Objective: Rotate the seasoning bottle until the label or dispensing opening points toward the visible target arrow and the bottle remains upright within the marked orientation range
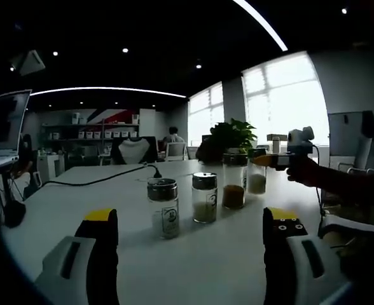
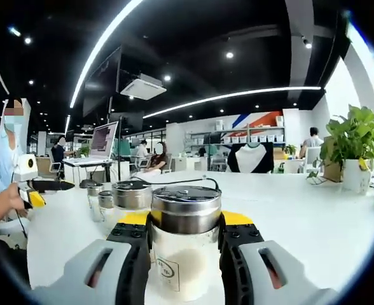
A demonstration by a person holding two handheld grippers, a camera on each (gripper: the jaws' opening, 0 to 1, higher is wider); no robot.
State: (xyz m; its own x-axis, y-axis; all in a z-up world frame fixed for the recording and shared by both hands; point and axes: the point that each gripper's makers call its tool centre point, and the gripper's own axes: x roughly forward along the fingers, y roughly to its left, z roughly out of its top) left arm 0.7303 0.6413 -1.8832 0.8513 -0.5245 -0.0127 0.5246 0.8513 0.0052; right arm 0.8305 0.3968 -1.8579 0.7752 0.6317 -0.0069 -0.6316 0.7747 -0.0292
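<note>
Seasoning bottle (image 2: 186,244) sits upright between the jaws of my right hand-held gripper (image 2: 186,254), which close on its smooth glass body below the metal lid. Light, rigid, slippery; I grip gently. My left hand-held gripper (image 1: 190,238) hangs open, empty, over the desk (image 1: 98,197).

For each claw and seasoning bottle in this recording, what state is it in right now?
Right claw: shut on the end seasoning bottle, upright, lid on.
Left claw: open, holding nothing.
Other three seasoning bottles: upright on the white table, lids on.
</note>
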